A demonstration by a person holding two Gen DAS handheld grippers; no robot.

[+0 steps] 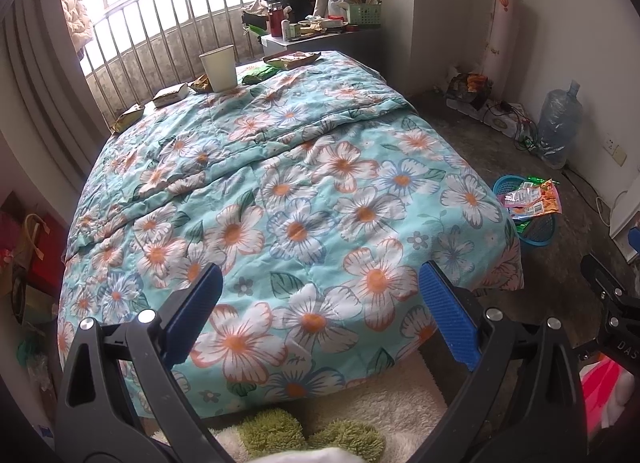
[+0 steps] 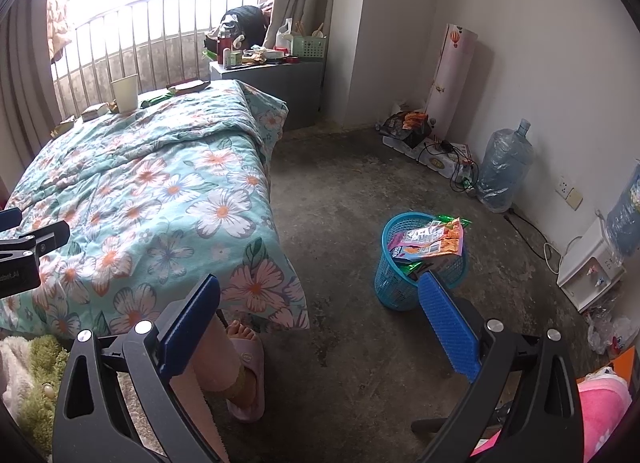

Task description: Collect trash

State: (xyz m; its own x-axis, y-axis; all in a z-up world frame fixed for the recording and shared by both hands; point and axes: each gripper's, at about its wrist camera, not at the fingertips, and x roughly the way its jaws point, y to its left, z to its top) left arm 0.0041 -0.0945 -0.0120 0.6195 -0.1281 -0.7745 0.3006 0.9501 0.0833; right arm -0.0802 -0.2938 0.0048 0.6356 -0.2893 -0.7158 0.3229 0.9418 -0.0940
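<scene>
Trash lies at the far end of the bed (image 1: 280, 191), along the railing: a paper cup (image 1: 219, 67) standing upright, with flat snack wrappers (image 1: 291, 59) on both sides of it, one green, the others tan or yellow. Blue basket (image 2: 420, 259) on the floor beside the bed, already holding several bright wrappers that overhang its rim.

Left gripper (image 1: 320, 315): jaws wide open and empty, aimed over the foot of the quilt, well apart from the trash. Right gripper (image 2: 320, 319): jaws likewise open and empty, above bare floor, with the basket near its right finger.

Handling, as judged: the wrappers look light, thin and limp, likely slick, and lie flat on soft quilt; a raised or crumpled edge is the best hold, pinched without catching the fabric. The cup looks light and easily crushed; a gentle hold across the rim or upper wall should suit, kept upright since its contents cannot be seen.
</scene>
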